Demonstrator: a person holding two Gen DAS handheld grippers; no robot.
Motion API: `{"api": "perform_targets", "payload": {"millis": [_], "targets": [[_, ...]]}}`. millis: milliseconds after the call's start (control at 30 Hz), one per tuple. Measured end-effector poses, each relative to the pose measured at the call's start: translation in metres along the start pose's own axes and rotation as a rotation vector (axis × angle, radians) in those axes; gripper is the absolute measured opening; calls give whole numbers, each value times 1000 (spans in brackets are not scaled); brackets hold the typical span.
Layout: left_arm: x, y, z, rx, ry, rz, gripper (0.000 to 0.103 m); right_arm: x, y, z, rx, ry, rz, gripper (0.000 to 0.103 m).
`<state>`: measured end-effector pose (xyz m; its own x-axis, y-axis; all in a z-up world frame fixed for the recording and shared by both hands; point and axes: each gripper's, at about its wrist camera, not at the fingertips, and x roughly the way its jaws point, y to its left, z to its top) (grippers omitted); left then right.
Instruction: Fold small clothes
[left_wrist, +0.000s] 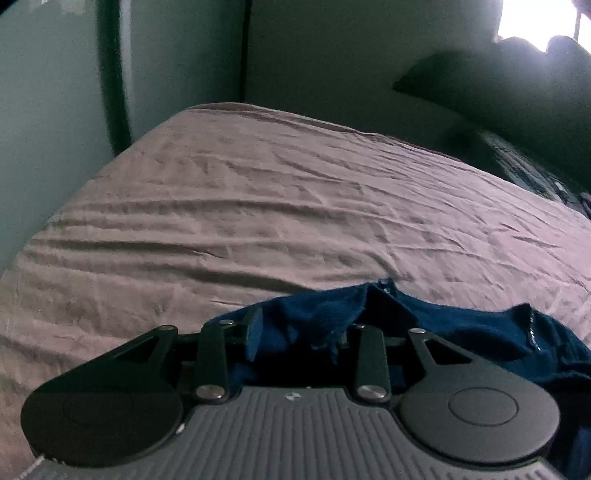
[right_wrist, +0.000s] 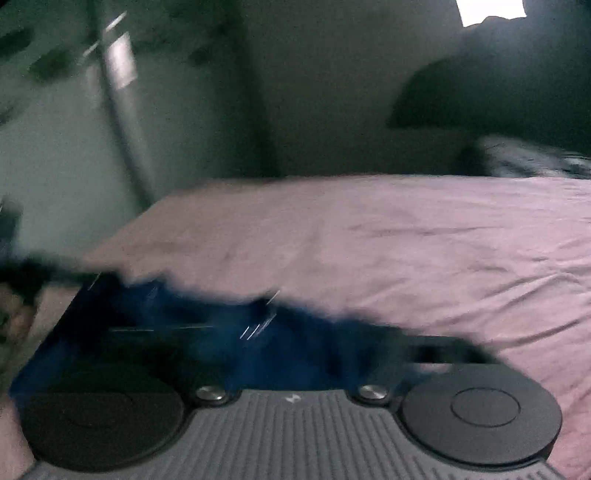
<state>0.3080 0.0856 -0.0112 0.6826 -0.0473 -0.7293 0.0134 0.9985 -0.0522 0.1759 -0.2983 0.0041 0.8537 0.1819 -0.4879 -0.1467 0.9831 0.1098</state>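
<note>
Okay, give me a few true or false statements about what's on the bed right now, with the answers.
1. The blue garment lies on a pinkish bedsheet. True.
2. The garment is folded into a neat square. False: it lies bunched and rumpled.
3. Blue cloth sits between the left gripper's fingers. True.
4. The sheet is perfectly smooth. False: it is creased all over.
5. The right wrist view is sharp. False: it is blurred, the garment smeared in front of the right gripper.

Home bedroom: bed with wrinkled pink sheet (left_wrist: 258, 206), dark pillow (left_wrist: 524, 170), window (left_wrist: 535, 18).
</note>
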Motion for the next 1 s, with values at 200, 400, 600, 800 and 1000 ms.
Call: {"api": "perform_targets", "payload": {"millis": [200, 400, 600, 800, 1000], "targets": [[1, -11, -11, 83, -19, 25, 21, 7, 14, -12, -135, 116, 18, 101], [-6, -10, -24, 134, -33, 45, 21, 13, 0, -10, -44, 113, 67, 71], [-15, -6, -20, 81, -91, 29, 14, 28, 17, -20, -151, 192, 70, 11], [9, -20, -3, 72, -34, 66, 20, 31, -1, -8, 3, 86, -58, 10], [-15, -5, -5, 50, -115, 153, 88, 43, -2, -9, 94, 114, -260, 96]]}}
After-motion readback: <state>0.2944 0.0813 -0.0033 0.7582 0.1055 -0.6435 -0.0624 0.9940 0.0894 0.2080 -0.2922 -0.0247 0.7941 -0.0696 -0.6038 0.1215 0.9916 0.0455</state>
